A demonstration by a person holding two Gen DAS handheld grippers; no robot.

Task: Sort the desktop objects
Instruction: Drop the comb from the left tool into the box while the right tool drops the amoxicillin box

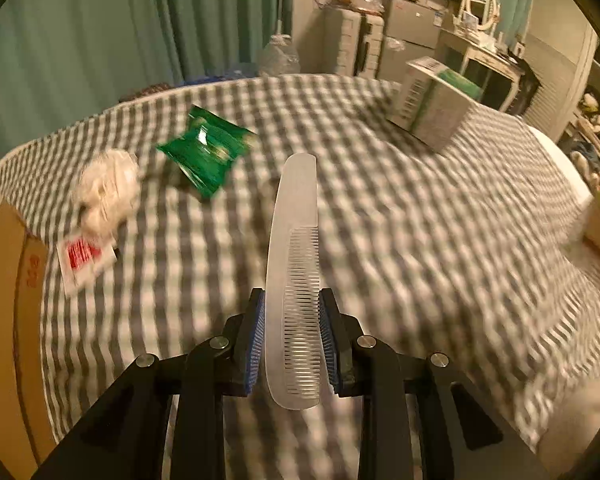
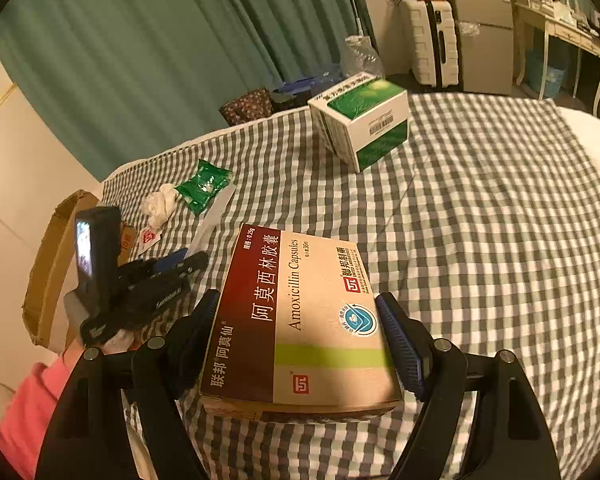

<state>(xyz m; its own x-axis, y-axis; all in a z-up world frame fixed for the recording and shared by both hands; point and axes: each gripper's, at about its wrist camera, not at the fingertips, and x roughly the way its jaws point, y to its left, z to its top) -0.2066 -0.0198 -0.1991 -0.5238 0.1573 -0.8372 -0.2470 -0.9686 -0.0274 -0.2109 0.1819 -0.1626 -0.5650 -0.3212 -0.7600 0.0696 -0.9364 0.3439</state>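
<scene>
A frosted white comb (image 1: 296,208) sticks forward from my left gripper (image 1: 292,295), whose blue pads (image 1: 256,332) press on its two sides; it stays sharp while the checked cloth (image 1: 420,264) behind is blurred. My right gripper (image 2: 298,296) is shut on a tan and maroon Amoxicillin capsule box (image 2: 268,280), gripped across its width above the cloth. In the right wrist view the left gripper (image 2: 192,258) sits to the left with the comb (image 2: 216,212) pointing away.
A green foil packet (image 1: 206,148), crumpled white tissue (image 1: 108,188) and a red-and-white sachet (image 1: 84,258) lie at the left. A green-and-white carton (image 2: 360,124) stands far back. An open cardboard box (image 2: 48,264) borders the left edge. A pink sleeve (image 2: 28,408) is low left.
</scene>
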